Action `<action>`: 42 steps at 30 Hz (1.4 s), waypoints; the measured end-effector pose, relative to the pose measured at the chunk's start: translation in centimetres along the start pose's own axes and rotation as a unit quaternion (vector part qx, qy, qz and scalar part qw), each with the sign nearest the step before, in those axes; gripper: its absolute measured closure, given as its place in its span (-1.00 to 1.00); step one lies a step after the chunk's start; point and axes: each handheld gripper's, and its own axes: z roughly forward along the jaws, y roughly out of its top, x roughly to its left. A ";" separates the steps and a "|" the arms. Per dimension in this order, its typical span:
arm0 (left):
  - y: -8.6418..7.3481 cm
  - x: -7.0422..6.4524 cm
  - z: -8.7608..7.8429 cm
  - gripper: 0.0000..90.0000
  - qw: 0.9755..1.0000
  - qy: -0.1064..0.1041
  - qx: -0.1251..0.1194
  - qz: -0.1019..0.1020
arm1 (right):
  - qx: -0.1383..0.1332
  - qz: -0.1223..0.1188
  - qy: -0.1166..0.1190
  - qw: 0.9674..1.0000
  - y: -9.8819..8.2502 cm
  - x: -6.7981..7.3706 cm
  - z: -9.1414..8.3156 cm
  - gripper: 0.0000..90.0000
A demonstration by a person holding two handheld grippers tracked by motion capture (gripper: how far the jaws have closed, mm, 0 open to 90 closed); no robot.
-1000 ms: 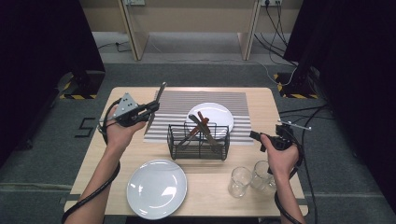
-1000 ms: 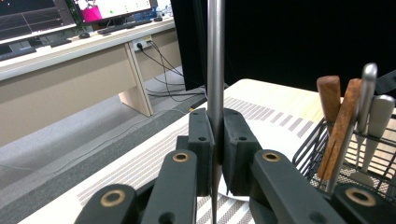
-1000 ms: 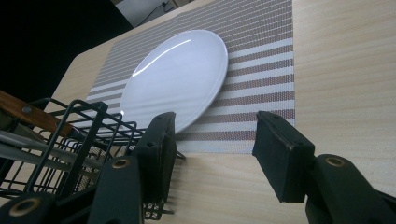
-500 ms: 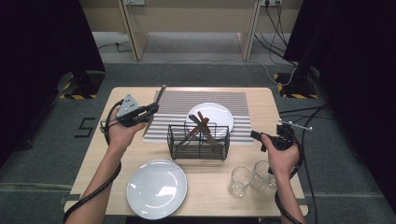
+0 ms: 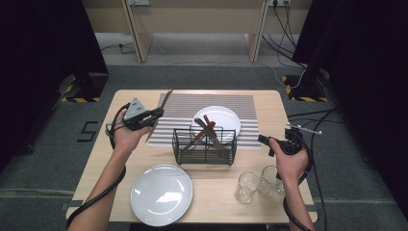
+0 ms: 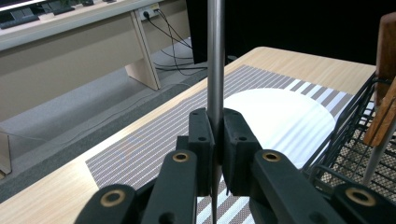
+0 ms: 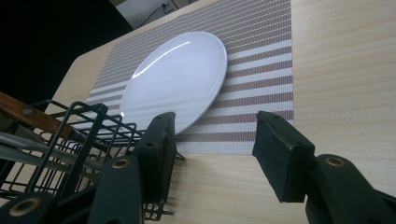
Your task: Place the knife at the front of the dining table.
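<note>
Change since the earlier frames — almost none: both hands sit where they were, and the left gripper (image 5: 155, 114) keeps its hold.

Item held — a metal utensil (image 5: 165, 100), thin and steel-grey, probably a knife, though the blade end is too slim to be sure. The left gripper's jaws are clamped on its shaft. Its long axis runs from the near left up toward the far right, over the left edge of the striped placemat (image 5: 183, 108), clear of the table (image 5: 120, 149).

Right gripper (image 7: 212, 140) — jaws apart, nothing between them, held low at the right edge of the table, aimed at the far plate (image 5: 219, 119).

Containers:
- Wire basket (image 5: 179, 144), black, mid-table, just right of and nearer than the held utensil; holds several wooden-handled utensils (image 5: 208, 129) leaning crosswise.
- Far plate — on the placemat, just behind the basket, bare.
- Near plate (image 5: 161, 194) — left of centre at the near edge, bare.
- Two glasses (image 5: 248, 187) — near right, upright, nothing in them.

Judgement: the left hand is the nearer to both the placemat and the near plate.
</note>
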 end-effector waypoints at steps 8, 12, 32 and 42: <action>-0.4 0.2 0.7 0.85 1.000 0.002 0.016 0.004 | -0.001 -0.001 0.000 1.000 0.0 0.0 0.0 0.07; -0.4 0.3 1.0 0.85 1.000 0.004 0.023 0.007 | 0.000 -0.001 0.000 1.000 0.0 0.0 0.0 0.07; -1.6 1.0 2.6 0.85 0.999 0.009 0.052 0.000 | 0.000 0.001 0.000 1.000 0.0 -0.1 0.0 0.08; -1.8 0.9 3.3 0.84 0.998 0.005 0.067 -0.004 | -0.001 0.002 0.001 1.000 0.0 -0.1 -0.1 0.07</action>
